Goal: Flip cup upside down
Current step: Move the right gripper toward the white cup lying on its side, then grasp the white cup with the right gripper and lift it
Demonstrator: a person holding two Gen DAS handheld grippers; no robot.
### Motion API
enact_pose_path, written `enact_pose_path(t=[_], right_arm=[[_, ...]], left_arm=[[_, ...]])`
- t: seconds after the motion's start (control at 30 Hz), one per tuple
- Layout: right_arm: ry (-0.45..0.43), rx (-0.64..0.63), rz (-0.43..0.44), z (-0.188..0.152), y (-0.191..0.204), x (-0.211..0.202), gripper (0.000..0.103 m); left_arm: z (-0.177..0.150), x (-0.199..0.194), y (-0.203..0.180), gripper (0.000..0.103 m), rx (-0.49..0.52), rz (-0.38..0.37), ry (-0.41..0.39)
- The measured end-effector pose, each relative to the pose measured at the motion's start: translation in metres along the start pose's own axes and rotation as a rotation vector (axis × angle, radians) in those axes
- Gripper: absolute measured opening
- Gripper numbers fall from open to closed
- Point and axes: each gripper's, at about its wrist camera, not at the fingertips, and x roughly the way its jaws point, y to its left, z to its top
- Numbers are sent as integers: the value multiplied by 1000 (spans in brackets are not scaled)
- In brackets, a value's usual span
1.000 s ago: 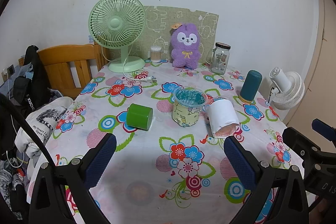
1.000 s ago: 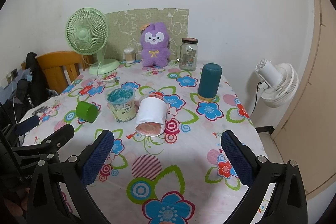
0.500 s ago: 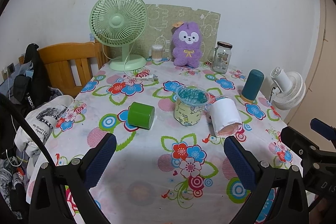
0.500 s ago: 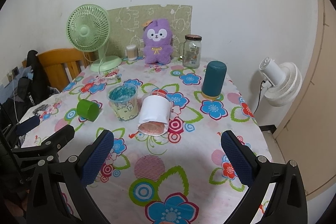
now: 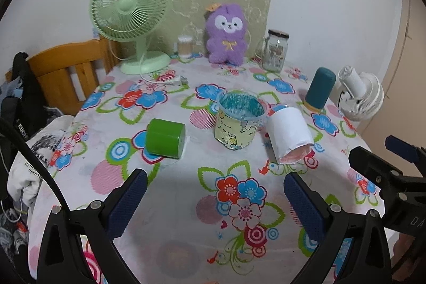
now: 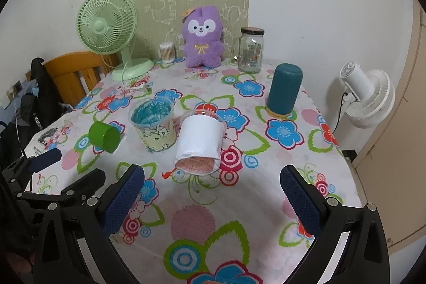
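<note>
A clear plastic cup [image 5: 238, 121] with a yellow cartoon print and blue rim stands upright at the table's middle; it also shows in the right wrist view [image 6: 154, 124]. A green cup [image 5: 165, 138] [image 6: 104, 136] lies on its side to its left. A white cup [image 5: 290, 133] [image 6: 199, 141] lies on its side to its right. A teal cup [image 5: 319, 88] [image 6: 284, 88] stands upside down at the right. My left gripper [image 5: 213, 201] is open and empty, short of the cups. My right gripper [image 6: 211, 198] is open and empty, just in front of the white cup.
A green fan [image 5: 131, 17], a purple plush toy [image 5: 226, 33], a glass jar [image 5: 275, 49] and a cotton-swab tub [image 5: 184, 45] stand along the back of the floral tablecloth [image 5: 186, 204]. A wooden chair [image 5: 69, 71] is at the left, a white fan [image 5: 359, 95] off the right edge.
Both grippers have moved forward toward the cups, which now look larger and nearer. Both stay open. No cup has moved.
</note>
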Motion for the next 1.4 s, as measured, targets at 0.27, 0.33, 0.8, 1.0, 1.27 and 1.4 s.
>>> enact_pose_path(t=[0.27,0.33,0.8,1.0,1.27,1.4], right_arm=[[80,3,39,17,-1,45,103],[102,20,56,21,-1,59,103],[247,26,73,33,-1,131,103],[304,41,91,30,-5,149,79],[258,108,159,24,-7,113,69],[242,129,218,15,3,86,69]], left_arm=[[10,36,-11,103,140,-10,39],[12,43,-14,103,171,-13,40],[12,69,-8,103,221,19,80],[9,66,-7,103,220,33,80],[3,53,-2,103,185,17,77],[-2,37,1,103,158,6,63]])
